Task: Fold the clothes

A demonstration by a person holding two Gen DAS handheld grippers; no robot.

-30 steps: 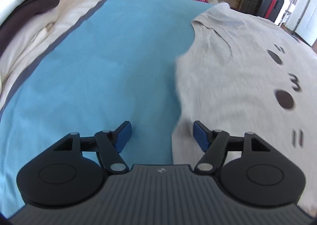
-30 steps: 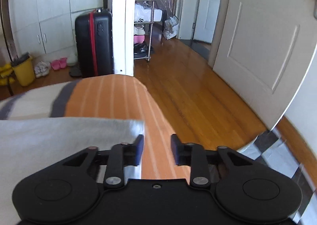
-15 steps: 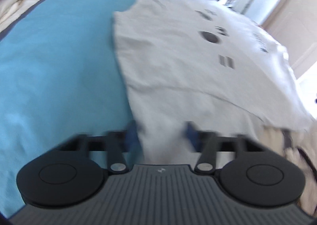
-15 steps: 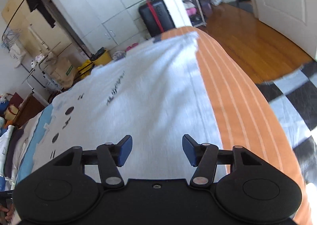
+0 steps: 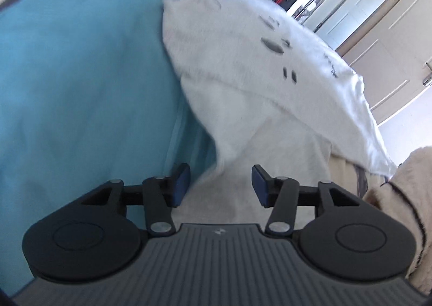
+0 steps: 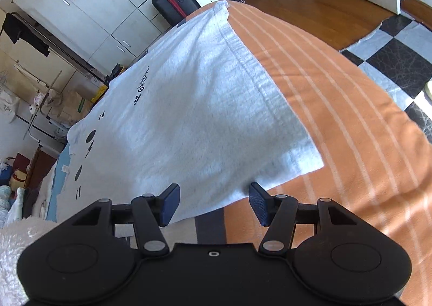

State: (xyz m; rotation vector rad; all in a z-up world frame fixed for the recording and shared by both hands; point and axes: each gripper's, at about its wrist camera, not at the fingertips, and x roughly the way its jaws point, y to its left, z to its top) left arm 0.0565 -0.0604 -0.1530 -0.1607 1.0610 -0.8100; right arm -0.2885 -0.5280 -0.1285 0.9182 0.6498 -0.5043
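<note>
The left tongs point(image 5: 220, 184) are spread wide, with a clear gap between the two blue pads point(image 5: 180, 184), and nothing is held between them. The right tongs point(image 6: 214, 204) are spread wide as well, their blue pads point(image 6: 170, 204) apart and empty. Both tongs point forward and downward. A fuzzy cream sleeve point(image 5: 405, 190) shows at the right edge of the left wrist view.

The pale grey printed T-shirt point(image 6: 189, 106) lies flat across the bed, covering its middle. To one side, the blue stretch of bedspread point(image 5: 81, 76) is bare, open room for the left claw point(image 5: 220, 184), whose jaws stand apart over the shirt's near sleeve. Along the bed's foot edge, the orange striped band of bedspread point(image 6: 337, 117) is clear beside the right claw point(image 6: 214, 204), jaws apart at the shirt's hem corner.
</note>
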